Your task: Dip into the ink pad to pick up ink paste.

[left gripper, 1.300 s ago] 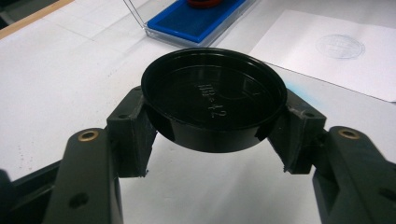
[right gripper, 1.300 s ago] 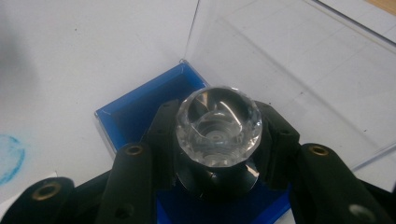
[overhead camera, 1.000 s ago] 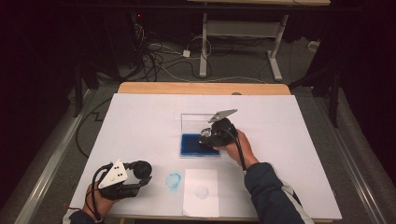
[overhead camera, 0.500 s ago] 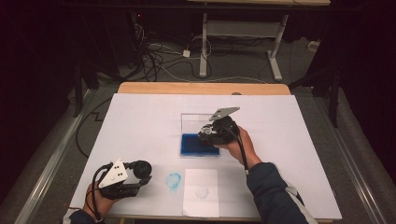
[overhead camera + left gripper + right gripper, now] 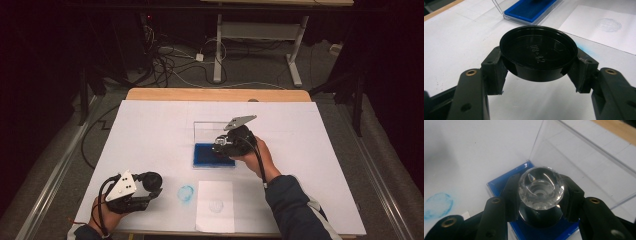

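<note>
My right gripper (image 5: pixel 541 195) jaws clench the clear faceted-handled stamp (image 5: pixel 541 188) over the blue ink pad (image 5: pixel 210 155) beneath; inking underway. Left gripper (image 5: pixel 537 72) jaws grasp the round black plastic lid (image 5: pixel 538 51). Stamping the white paper sheet (image 5: pixel 216 206) remains.

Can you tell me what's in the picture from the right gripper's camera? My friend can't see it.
The right gripper holds a clear, faceted stamp between its two black fingers, right over a blue ink pad in a clear box with its lid standing open. A smudged round blue print marks the white table at the left.
</note>
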Tool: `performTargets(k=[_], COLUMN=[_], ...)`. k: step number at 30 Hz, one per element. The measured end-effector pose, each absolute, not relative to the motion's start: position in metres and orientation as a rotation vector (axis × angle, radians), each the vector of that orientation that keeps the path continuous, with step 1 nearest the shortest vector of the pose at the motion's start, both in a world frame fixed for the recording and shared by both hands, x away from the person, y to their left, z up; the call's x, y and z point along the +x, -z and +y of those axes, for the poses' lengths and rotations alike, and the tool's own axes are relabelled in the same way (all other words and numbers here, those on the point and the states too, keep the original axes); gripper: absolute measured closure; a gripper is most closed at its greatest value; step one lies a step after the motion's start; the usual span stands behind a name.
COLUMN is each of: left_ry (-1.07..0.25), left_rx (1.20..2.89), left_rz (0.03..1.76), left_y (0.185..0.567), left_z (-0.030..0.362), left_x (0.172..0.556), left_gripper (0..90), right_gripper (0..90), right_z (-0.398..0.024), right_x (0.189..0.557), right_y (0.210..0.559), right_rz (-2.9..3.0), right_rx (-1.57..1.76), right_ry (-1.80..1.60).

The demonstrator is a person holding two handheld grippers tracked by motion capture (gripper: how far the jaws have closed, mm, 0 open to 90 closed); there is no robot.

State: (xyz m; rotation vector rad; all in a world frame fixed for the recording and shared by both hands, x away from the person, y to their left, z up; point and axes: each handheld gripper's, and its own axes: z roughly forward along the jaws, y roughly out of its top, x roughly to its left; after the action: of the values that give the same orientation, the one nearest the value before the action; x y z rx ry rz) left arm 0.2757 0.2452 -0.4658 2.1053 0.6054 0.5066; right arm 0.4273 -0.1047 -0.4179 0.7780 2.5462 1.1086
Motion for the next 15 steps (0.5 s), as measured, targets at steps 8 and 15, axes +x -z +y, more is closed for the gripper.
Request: performTargets(k=[8, 15], left_ry=[-0.506, -0.509], left_rx=[2.108, 2.109], left_rz=[0.605, 0.607], left_y=[0.467, 0.466], left_z=[0.245, 0.245], left_x=[0.276, 0.276], left_gripper=[36.8, 36.8], right_gripper=[56.7, 56.8], right_z=[-0.103, -0.104], right_x=[0.431, 0.43], right_y=[0.435, 0.438], right_rz=[2.581, 2.566], right_rx=[0.823, 0.821], right_ry=[-1.085, -1.098])
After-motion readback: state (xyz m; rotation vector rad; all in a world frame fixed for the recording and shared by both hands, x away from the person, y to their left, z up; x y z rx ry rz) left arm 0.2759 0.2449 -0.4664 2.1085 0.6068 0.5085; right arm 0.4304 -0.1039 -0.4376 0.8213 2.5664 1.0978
